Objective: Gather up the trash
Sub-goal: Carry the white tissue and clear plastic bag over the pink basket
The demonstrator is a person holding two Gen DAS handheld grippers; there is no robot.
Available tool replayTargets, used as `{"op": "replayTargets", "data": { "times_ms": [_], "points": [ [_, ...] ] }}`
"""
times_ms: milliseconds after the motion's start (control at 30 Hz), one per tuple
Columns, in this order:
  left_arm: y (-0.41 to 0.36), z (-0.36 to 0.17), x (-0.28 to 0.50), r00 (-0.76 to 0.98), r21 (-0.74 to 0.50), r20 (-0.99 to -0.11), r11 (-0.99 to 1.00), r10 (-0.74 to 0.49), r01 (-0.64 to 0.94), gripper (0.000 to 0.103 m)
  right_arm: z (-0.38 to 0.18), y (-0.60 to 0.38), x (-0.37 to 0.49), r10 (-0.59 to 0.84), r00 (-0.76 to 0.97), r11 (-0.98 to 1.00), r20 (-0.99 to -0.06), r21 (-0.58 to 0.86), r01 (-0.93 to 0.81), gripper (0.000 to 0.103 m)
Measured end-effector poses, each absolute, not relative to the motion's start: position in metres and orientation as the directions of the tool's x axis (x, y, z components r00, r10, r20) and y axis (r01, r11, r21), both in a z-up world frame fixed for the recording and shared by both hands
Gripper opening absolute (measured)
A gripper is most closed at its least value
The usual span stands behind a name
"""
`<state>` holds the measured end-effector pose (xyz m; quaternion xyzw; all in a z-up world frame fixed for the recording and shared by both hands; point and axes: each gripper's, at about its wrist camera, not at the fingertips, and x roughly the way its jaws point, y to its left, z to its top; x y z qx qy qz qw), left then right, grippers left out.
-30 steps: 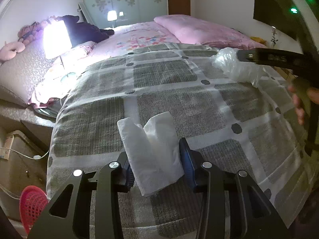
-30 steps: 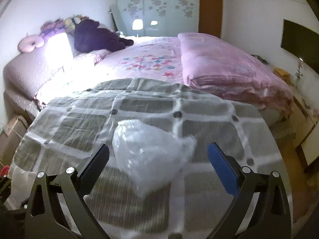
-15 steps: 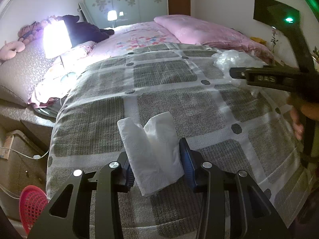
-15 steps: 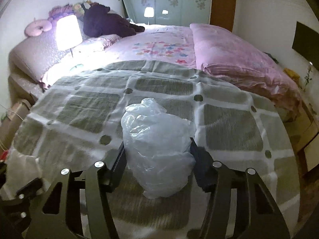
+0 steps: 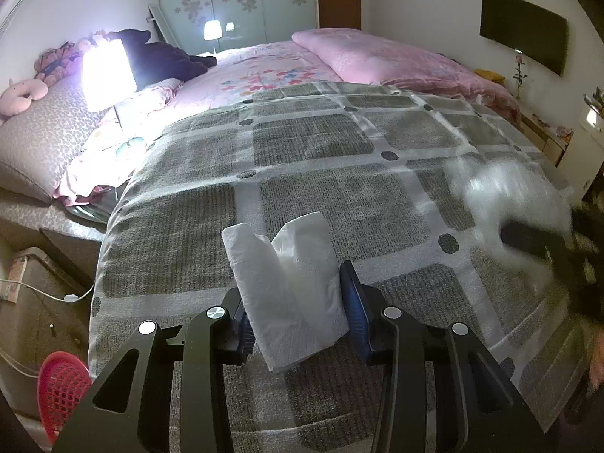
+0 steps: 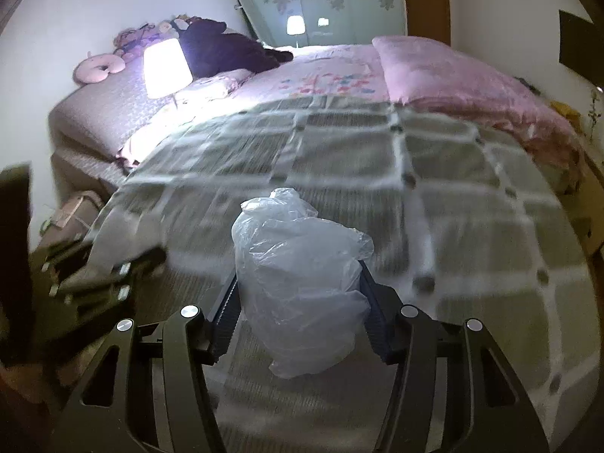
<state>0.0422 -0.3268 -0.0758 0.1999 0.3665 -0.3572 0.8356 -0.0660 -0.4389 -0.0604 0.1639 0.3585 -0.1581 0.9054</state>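
My left gripper (image 5: 296, 298) is shut on a white paper tissue (image 5: 287, 283), held above the near part of the grey checked bedspread (image 5: 321, 143). My right gripper (image 6: 298, 305) is shut on a crumpled clear plastic bag (image 6: 298, 283), lifted off the bedspread (image 6: 434, 173). In the left wrist view the bag and right gripper show as a blur (image 5: 517, 219) at the right edge. In the right wrist view the left gripper shows blurred (image 6: 102, 268) at the left.
A red mesh basket (image 5: 62, 389) stands on the floor at the lower left, beside the bed. A lit lamp (image 5: 107, 70) stands at the left. A pink duvet (image 5: 377, 56) and dark plush toy (image 5: 158, 56) lie at the far end.
My right gripper closed on the plastic bag, lifted it off the bedspread and pulled it back toward the near right. The left gripper has stayed still with the tissue.
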Motion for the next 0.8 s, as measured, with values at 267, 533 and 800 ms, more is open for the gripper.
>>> {"op": "replayTargets", "data": {
  "times_ms": [267, 533, 800],
  "points": [
    [-0.327, -0.076, 0.043, 0.477, 0.070, -0.755, 0.668, -0.450, 0.741, 0.038, -0.061, -0.427, -0.097, -0.188, 0.683, 0.892, -0.706, 0.168, 0.419, 0.055],
    [-0.326, -0.075, 0.043, 0.480, 0.071, -0.755, 0.673, -0.446, 0.736, 0.038, -0.072, -0.427, -0.105, -0.190, 0.690, 0.884, -0.699, 0.185, 0.430, 0.062],
    [-0.327, -0.075, 0.042, 0.482, 0.070, -0.755, 0.677, -0.444, 0.733, 0.039, -0.083, -0.426, -0.109, -0.178, 0.694, 0.881, -0.698, 0.200, 0.428, 0.064]
  ]
}}
